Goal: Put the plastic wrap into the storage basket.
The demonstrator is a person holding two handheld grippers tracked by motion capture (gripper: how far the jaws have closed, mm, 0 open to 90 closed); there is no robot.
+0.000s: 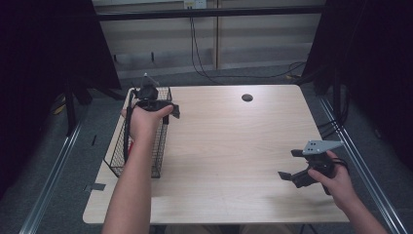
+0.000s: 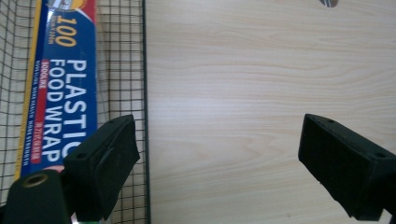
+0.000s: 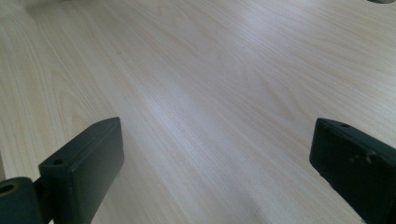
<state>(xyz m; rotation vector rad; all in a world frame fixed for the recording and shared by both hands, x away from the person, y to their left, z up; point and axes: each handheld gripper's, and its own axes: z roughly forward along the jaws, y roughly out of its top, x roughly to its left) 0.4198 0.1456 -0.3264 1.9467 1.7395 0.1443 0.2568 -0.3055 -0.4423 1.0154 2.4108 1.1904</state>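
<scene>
Long blue cardboard box of plastic food wrap (image 2: 60, 88) lying flat inside the black wire-mesh basket (image 1: 160, 146) at the left edge of the pale wooden table (image 1: 229, 146). Left gripper (image 1: 168, 111) above the basket's table-side wall, jaws wide apart and empty, box below and untouched. Right gripper (image 1: 291, 165) well apart near the table's right edge, jaws open over bare wood; probably placing done, or lifting out not yet begun.

High view: fixed, above the near edge, facing forward and down, whole surface (image 1: 224, 146) in frame. Left gripper view: close, looking down on the basket (image 2: 122, 70) wall at frame left and bare wood at right. Right gripper view: low, close, skimming along the wood. All three share the surface.
</scene>
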